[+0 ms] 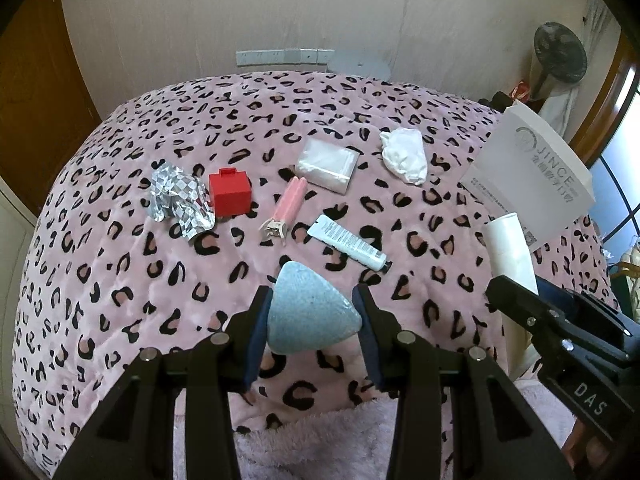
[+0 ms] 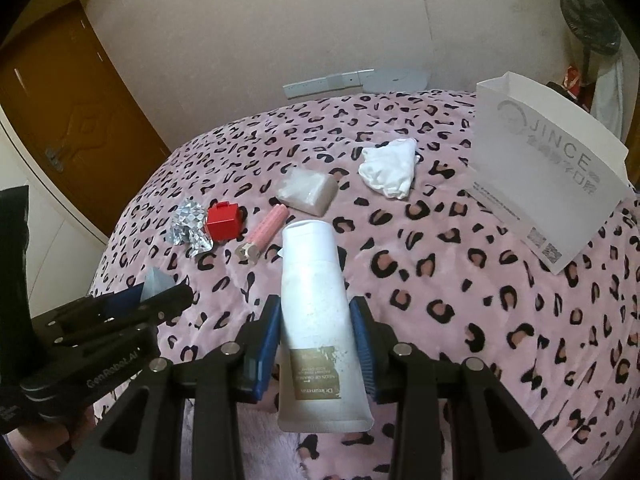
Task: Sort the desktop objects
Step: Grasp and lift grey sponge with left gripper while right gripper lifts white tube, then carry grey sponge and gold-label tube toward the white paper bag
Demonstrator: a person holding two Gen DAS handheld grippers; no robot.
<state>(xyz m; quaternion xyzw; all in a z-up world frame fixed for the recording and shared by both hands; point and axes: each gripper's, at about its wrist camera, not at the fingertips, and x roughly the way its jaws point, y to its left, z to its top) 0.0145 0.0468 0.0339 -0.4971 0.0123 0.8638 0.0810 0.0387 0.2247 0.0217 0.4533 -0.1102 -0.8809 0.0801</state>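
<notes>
Holding two items clear of the bed (image 1: 120,280): left hand-held gripper (image 1: 312,320) is clamped on a blue-grey triangular sponge (image 1: 308,312); right hand-held gripper (image 2: 316,328) is clamped on a white lotion tube (image 2: 316,304), long axis running away from the camera, cap end far. White paper bag (image 2: 552,184) stands far right, nearer the right hand, so I judge the tube goes there first. Remaining on the bed: foil wrapper (image 1: 180,200), red box (image 1: 230,196), pink curler (image 1: 284,212), small tube (image 1: 348,242), plastic pouch (image 1: 328,164), white cloth (image 1: 404,154).
</notes>
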